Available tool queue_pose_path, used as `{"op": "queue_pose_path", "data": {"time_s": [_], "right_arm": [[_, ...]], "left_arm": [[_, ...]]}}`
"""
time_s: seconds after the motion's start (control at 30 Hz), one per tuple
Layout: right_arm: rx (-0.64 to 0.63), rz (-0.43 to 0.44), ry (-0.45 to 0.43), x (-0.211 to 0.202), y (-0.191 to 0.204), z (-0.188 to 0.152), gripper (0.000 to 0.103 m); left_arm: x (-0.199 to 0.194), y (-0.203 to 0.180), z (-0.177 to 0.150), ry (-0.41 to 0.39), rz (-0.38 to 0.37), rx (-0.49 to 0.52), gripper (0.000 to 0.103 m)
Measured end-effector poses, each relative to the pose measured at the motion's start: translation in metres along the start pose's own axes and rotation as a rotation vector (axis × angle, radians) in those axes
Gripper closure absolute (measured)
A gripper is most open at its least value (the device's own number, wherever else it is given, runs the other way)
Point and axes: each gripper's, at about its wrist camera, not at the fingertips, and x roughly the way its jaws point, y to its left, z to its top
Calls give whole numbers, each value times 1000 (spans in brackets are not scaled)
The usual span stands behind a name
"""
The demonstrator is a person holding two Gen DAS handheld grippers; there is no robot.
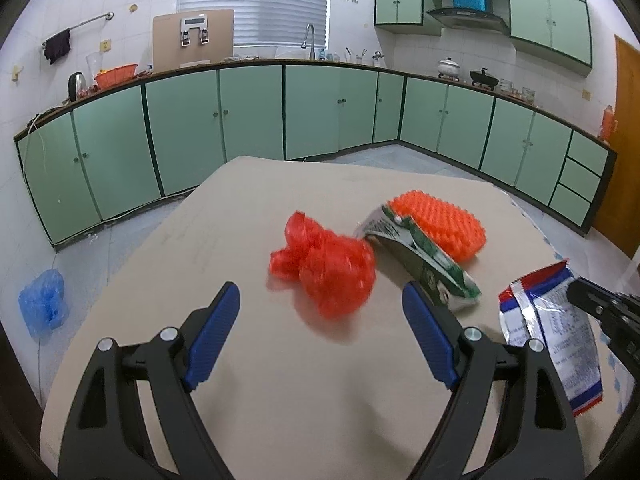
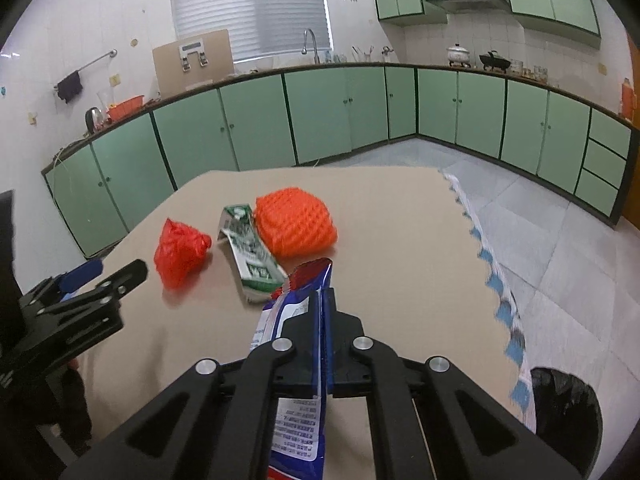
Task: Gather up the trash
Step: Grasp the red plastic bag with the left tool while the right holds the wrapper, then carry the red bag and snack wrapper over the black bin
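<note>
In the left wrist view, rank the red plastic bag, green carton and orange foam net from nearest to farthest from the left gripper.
From the left gripper:
1. Red plastic bag, just ahead between the open fingers.
2. Green carton, ahead to the right, its near end beside the right finger.
3. Orange foam net, behind the carton, farthest.

The crumpled red plastic bag (image 1: 324,270) is smeared by motion blur in the left wrist view. In the right wrist view the blue, red and white foil wrapper (image 2: 298,380) runs off the bottom edge, its small print unreadable. A black-lined bin (image 2: 568,412) is cut by the lens rim.
</note>
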Motion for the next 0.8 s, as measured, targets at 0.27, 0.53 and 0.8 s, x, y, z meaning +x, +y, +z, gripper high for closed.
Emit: {"op": "queue_pose_path", "data": {"time_s": [0.27,0.53,0.8], "right_arm": [[-16,5,-15,7,-1,9,101],[5,12,-28,-3,-11,9,101],[3,11,-79,-34,-15,17,101]], "left_arm": [[48,-1,12,86,21,-1,47],[50,0,10,120,5,-31,103],[3,-12,12,61,-34,-18,103]]}}
